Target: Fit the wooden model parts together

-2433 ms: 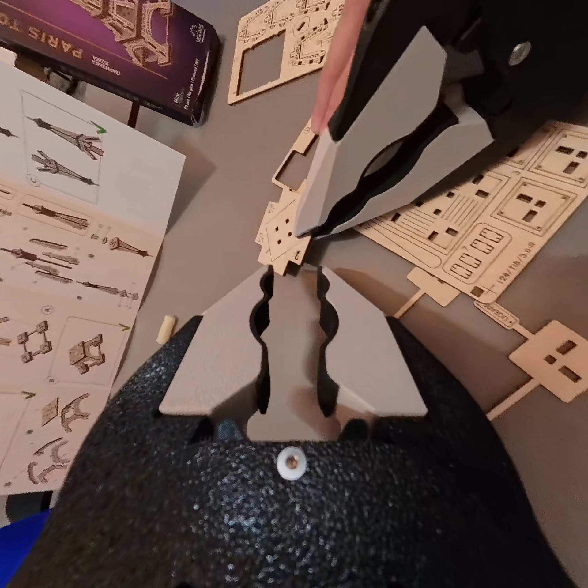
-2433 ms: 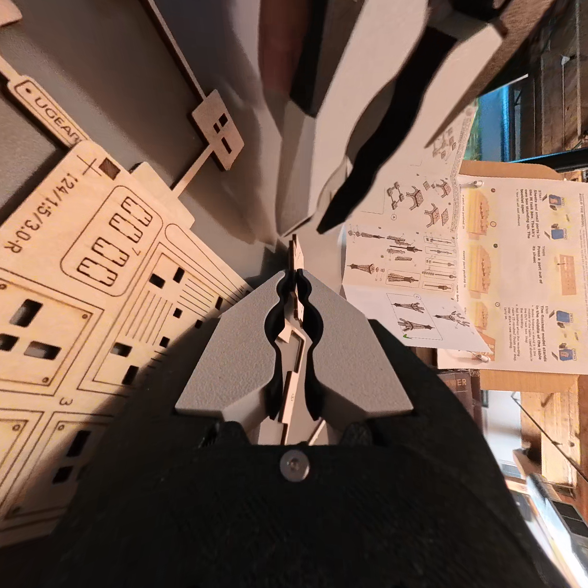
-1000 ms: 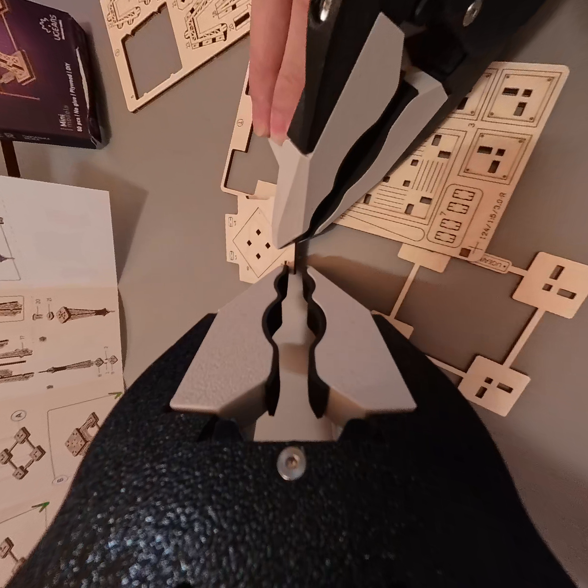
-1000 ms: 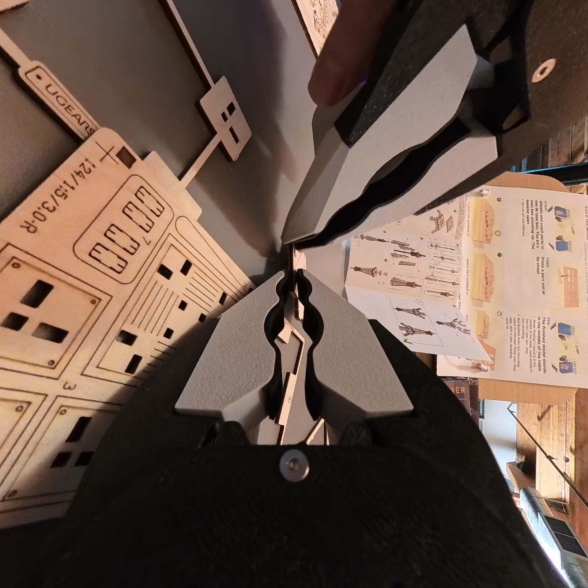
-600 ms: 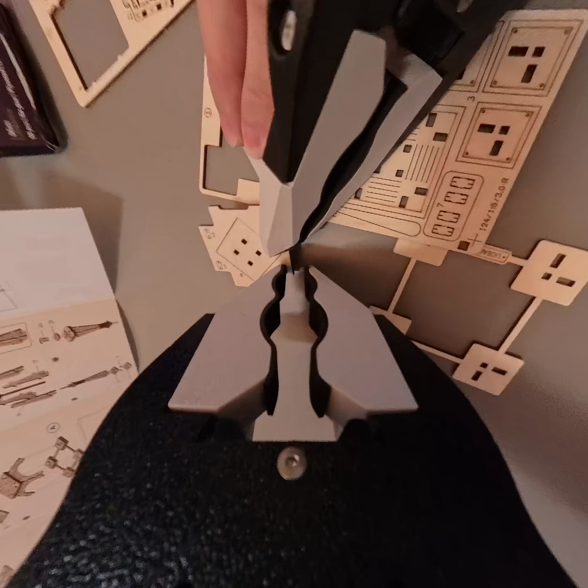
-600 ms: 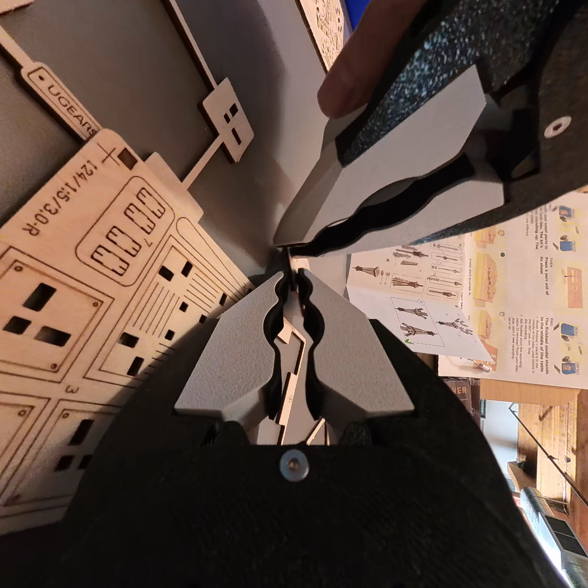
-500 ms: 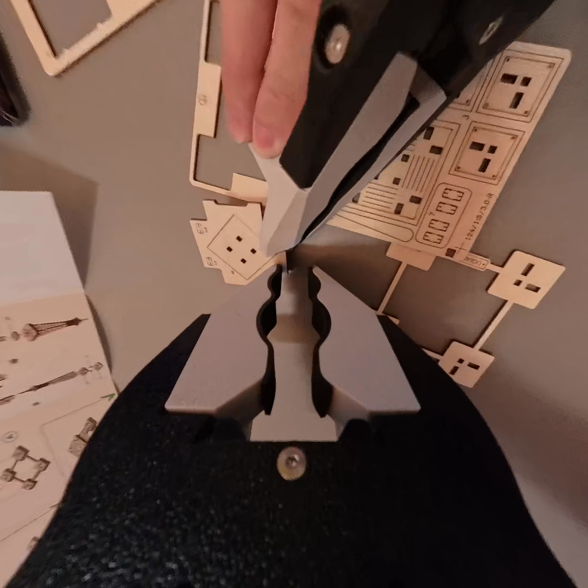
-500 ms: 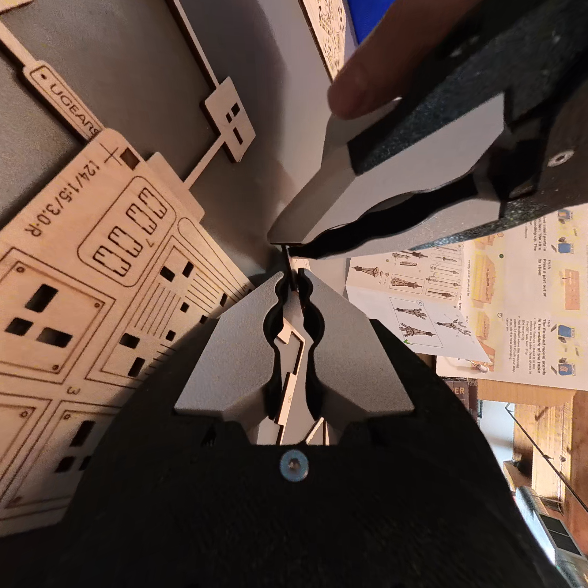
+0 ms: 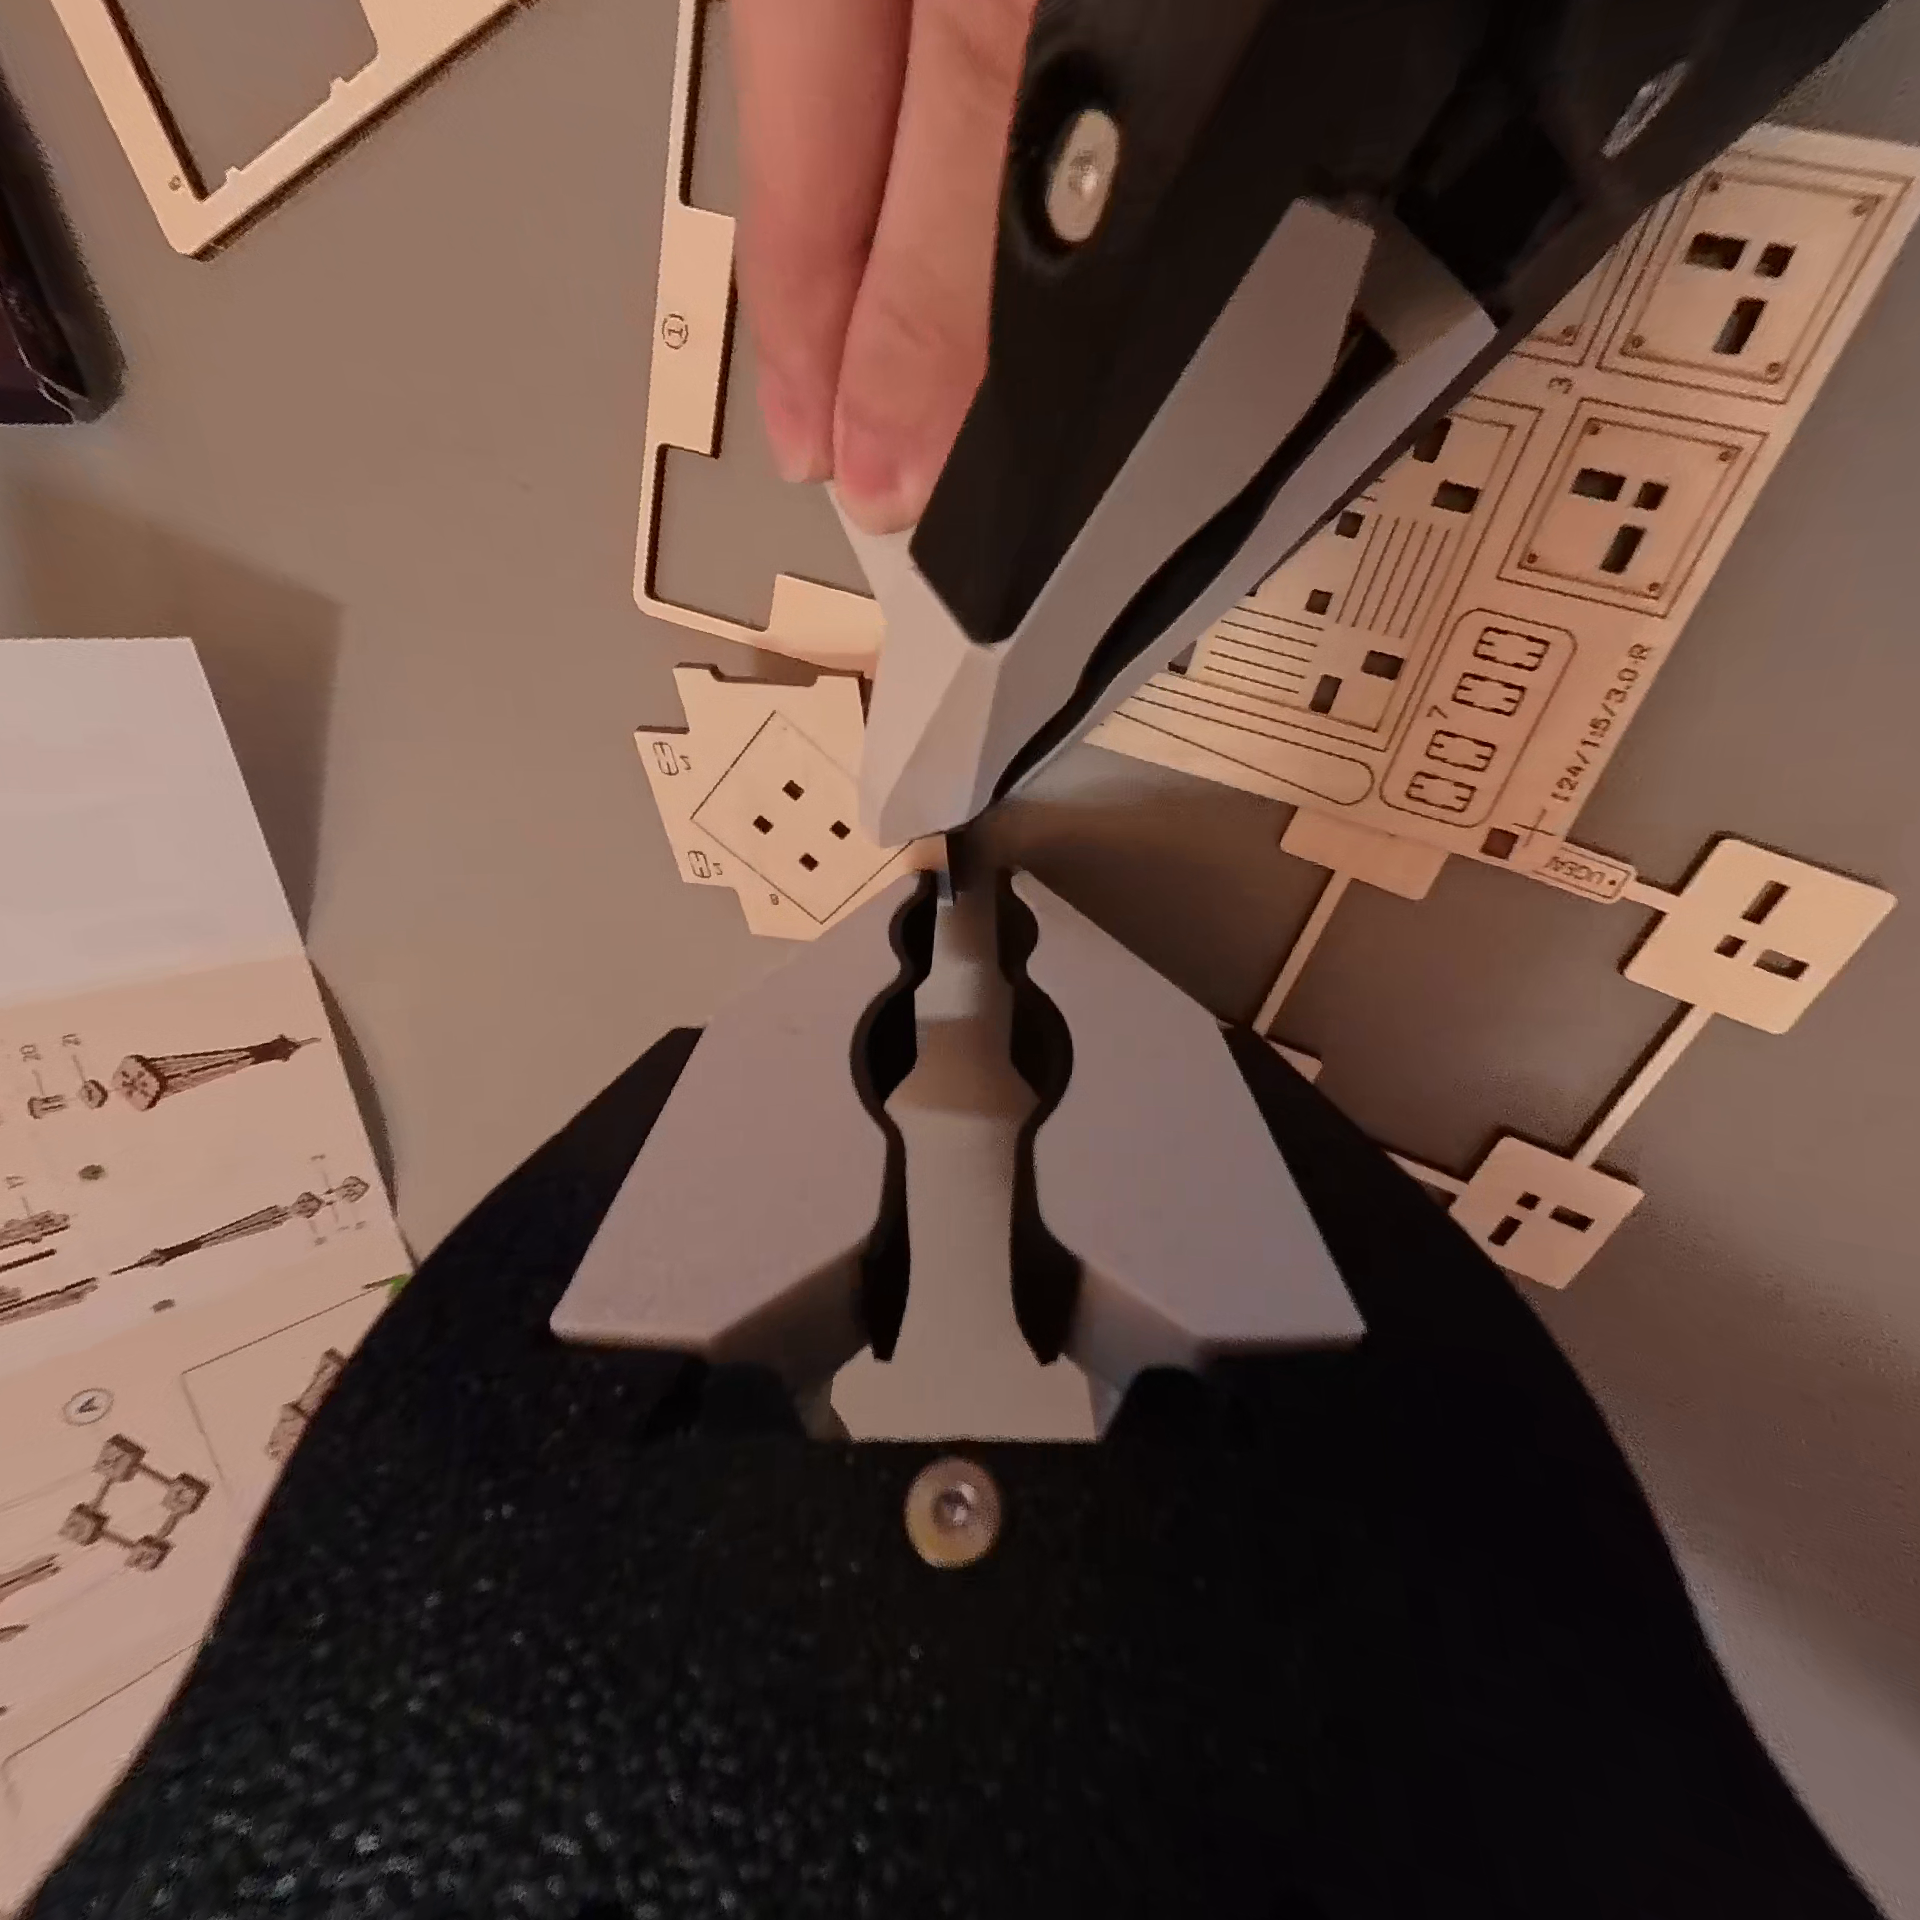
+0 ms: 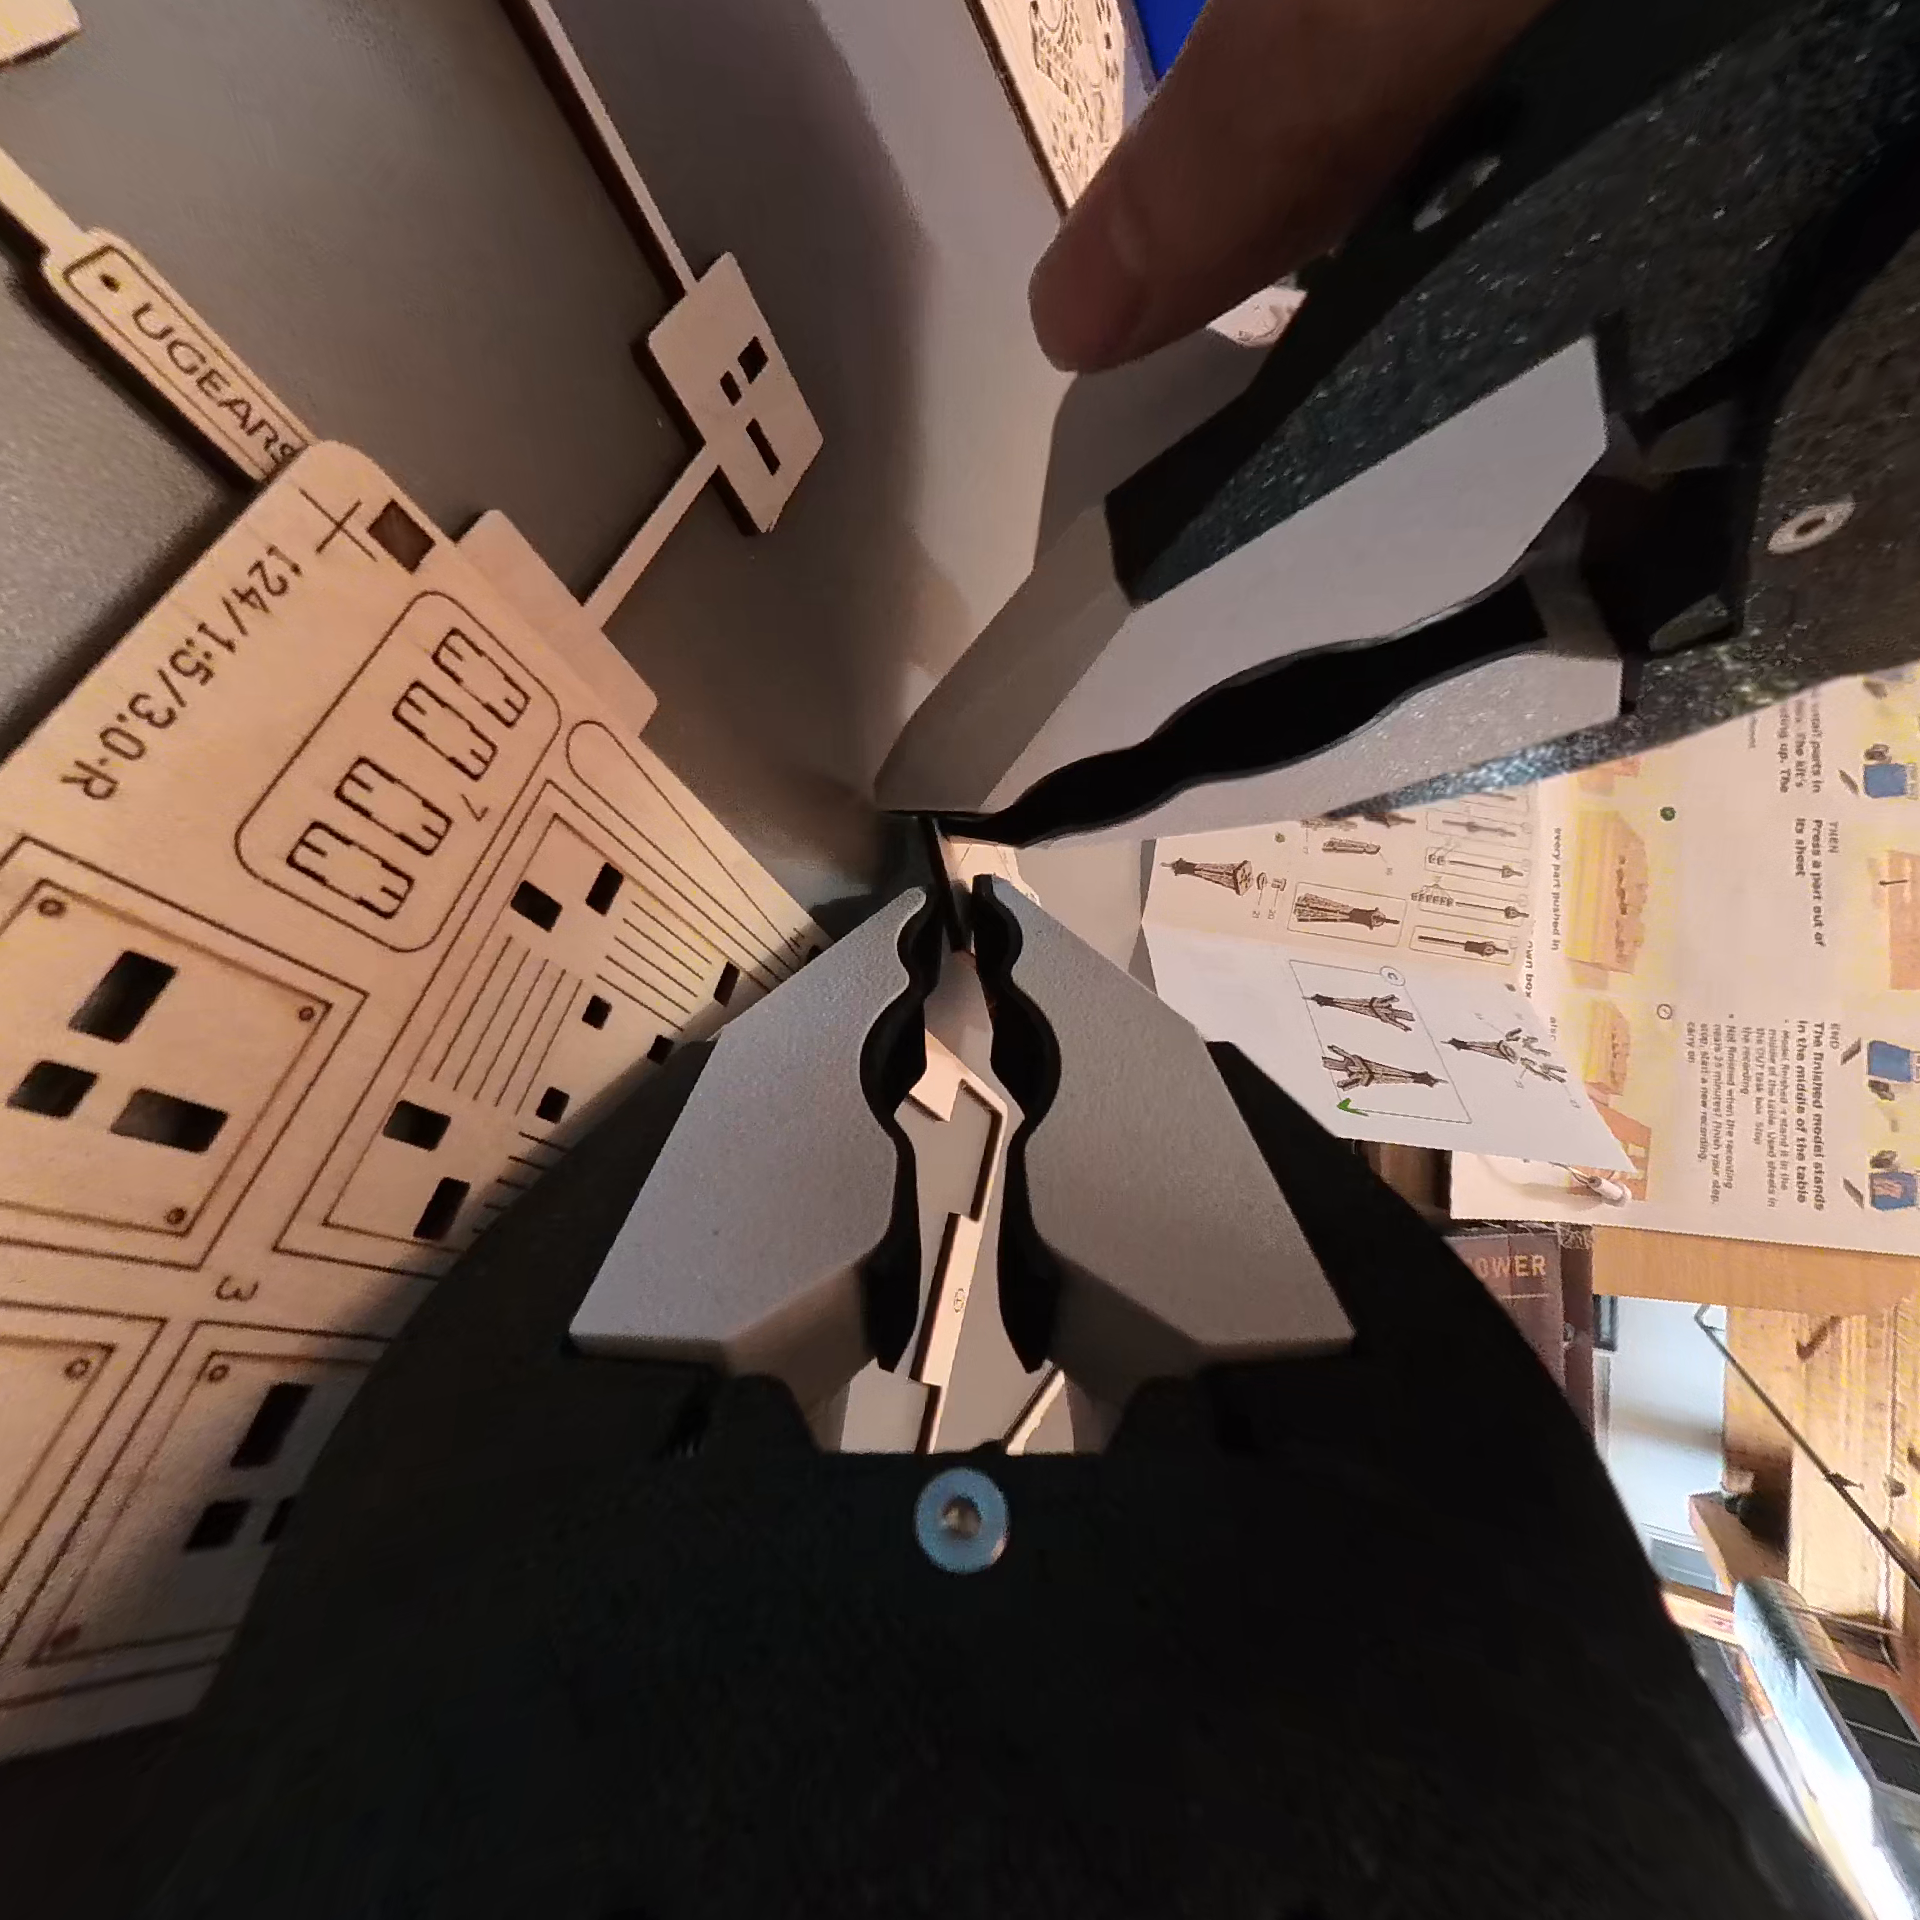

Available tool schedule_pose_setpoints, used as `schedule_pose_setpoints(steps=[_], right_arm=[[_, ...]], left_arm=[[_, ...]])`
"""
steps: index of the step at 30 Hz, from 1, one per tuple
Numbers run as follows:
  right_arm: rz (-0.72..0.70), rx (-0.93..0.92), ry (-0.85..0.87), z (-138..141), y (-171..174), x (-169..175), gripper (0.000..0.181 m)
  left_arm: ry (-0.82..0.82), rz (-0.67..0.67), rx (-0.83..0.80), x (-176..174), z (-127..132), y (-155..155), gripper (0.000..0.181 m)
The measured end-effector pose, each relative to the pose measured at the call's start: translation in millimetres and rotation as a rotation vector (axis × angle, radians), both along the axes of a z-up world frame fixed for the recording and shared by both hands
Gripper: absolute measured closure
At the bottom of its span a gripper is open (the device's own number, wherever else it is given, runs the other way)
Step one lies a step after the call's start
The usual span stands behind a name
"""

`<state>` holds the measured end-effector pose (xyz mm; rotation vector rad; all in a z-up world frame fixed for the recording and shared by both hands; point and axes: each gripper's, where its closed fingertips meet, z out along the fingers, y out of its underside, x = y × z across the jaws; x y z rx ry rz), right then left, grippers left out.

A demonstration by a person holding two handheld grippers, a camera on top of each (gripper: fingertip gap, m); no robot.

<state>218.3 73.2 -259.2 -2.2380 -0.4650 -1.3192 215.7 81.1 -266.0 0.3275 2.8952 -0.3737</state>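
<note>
The left gripper (image 9: pixel 961 883) hides most of the instruction sheet (image 9: pixel 125 1039); the dark box (image 9: pixel 42 312) is cut at the left edge.

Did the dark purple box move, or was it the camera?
Cannot tell for the dark purple box: it slid to the left wrist view's edge, but the grey table and paper instructions shifted too, so the camera moved.
</note>
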Motion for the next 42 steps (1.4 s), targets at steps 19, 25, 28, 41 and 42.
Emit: schedule_pose_setpoints(steps=[19, 25, 28, 41, 42], right_arm=[[-0.002, 0.018, -0.019, 0, -1, 5, 0.178], [-0.011, 0.094, 0.013, 5, -3, 7, 0.179], [-0.025, 0.132, 0.022, 11, -6, 10, 0.18], [-0.067, 0.325, -0.009, 44, -31, 23, 0.181], [-0.06, 0.271, -0.071, 45, -32, 23, 0.18]], left_arm=[[0.14, 0.087, -0.122, -24, 6, 3, 0.126], [0.016, 0.207, -0.399, -11, 35, 1, 0.138], [-0.115, 0.277, -0.471, 2, 41, 11, 0.138], [-0.014, 0.629, -0.703, 16, 43, 13, 0.157], [0.097, 0.704, -0.793, 16, 48, 12, 0.157]])
